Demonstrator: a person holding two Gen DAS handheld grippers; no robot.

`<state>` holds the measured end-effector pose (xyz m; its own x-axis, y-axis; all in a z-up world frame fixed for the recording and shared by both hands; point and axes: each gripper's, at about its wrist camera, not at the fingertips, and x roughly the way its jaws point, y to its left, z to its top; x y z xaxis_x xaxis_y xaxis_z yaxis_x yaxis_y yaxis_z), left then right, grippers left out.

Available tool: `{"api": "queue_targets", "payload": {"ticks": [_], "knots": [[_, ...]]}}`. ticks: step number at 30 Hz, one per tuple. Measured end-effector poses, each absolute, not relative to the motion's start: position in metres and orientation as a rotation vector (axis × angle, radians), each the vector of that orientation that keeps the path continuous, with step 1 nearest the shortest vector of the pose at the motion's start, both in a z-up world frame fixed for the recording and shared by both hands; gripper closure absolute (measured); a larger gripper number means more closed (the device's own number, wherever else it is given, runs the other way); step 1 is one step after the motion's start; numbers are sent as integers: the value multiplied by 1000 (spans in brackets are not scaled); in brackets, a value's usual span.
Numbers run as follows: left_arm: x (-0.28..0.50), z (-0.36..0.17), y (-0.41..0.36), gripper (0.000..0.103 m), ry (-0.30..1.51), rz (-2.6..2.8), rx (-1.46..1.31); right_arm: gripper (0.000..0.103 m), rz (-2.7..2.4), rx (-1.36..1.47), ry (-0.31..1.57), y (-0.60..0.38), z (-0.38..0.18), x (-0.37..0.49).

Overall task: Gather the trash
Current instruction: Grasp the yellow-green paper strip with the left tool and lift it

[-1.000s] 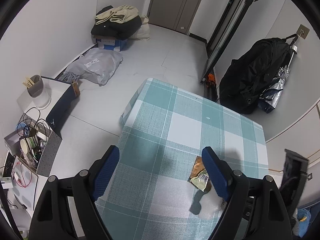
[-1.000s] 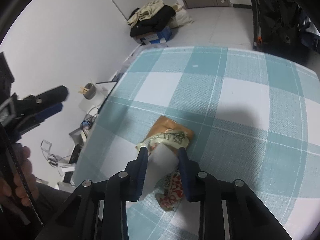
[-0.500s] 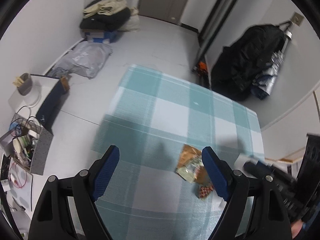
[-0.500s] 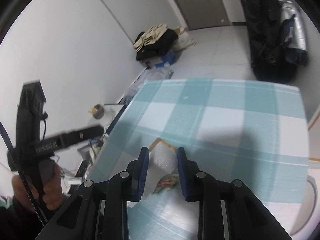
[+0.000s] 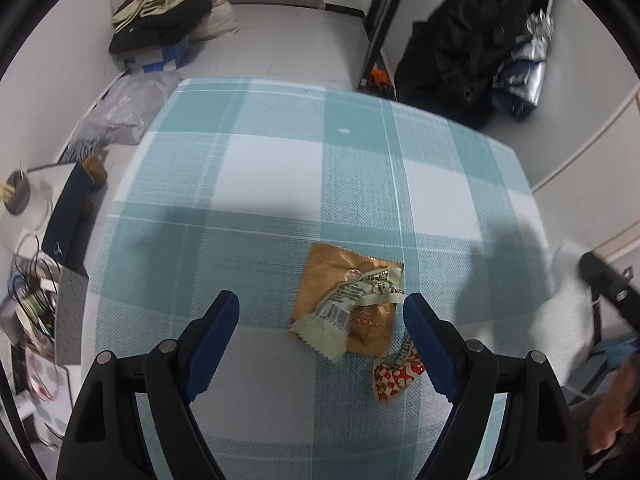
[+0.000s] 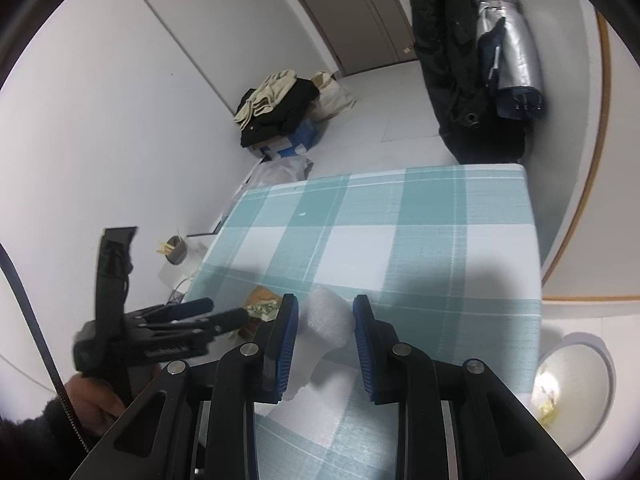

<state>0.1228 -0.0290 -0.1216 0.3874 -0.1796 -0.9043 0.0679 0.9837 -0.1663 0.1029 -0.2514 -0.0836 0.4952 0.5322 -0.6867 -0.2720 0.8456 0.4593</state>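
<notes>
Three wrappers lie together on the teal-checked tablecloth (image 5: 280, 168): a brown packet (image 5: 340, 268), a pale green wrapper (image 5: 344, 316) across it, and a red-and-white one (image 5: 394, 376) beside them. My left gripper (image 5: 320, 304) hangs open above them, the green wrapper between its fingers and the red one under the right finger. My right gripper (image 6: 325, 304) is shut on a white foam piece (image 6: 328, 316), held off the cloth to the right of the wrappers (image 6: 262, 306). The left gripper (image 6: 216, 312) shows at the left of the right wrist view.
A white bin (image 6: 576, 380) with some scraps in it stands on the floor off the table's right edge. A black coat (image 6: 448, 60) and silver umbrella (image 6: 504, 40) hang beyond the table. Clothes on a box (image 5: 160, 28) and cables (image 5: 32, 304) lie on the left.
The right gripper has lifted the foam piece off the wrappers and carried it to the right. The left gripper has moved over and down toward the wrappers, still open.
</notes>
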Motion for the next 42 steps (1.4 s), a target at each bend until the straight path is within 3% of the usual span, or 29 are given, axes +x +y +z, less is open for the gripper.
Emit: {"api": "queue_targets", "payload": {"ticks": [2,5,7,11,13,15,17,42], "knots": [[123,-124,-30,22,1168,-151,-101,76,499,317,926,-256,-82,101],[122,-123,-33,31,1160,-159,-87,76,488,320,928,-262,-85,101],[121,-124,-36,43,1156,-157,-54,76,483,329,933,-266,-87,102],[121,-126,-37,56,1179,-165,-52,76,476,344,937,-271,-88,101],[121,-125,-38,78,1186,-171,-42,76,476,341,935,-270,-87,100],[122,-127,-40,79,1194,-167,-25,76,480,333,932,-268,-86,98],[121,-129,-40,88,1202,-172,-27,76,481,324,932,-266,-85,97],[114,-96,-30,92,1113,-243,-104,76,462,284,893,-240,-70,94]]}}
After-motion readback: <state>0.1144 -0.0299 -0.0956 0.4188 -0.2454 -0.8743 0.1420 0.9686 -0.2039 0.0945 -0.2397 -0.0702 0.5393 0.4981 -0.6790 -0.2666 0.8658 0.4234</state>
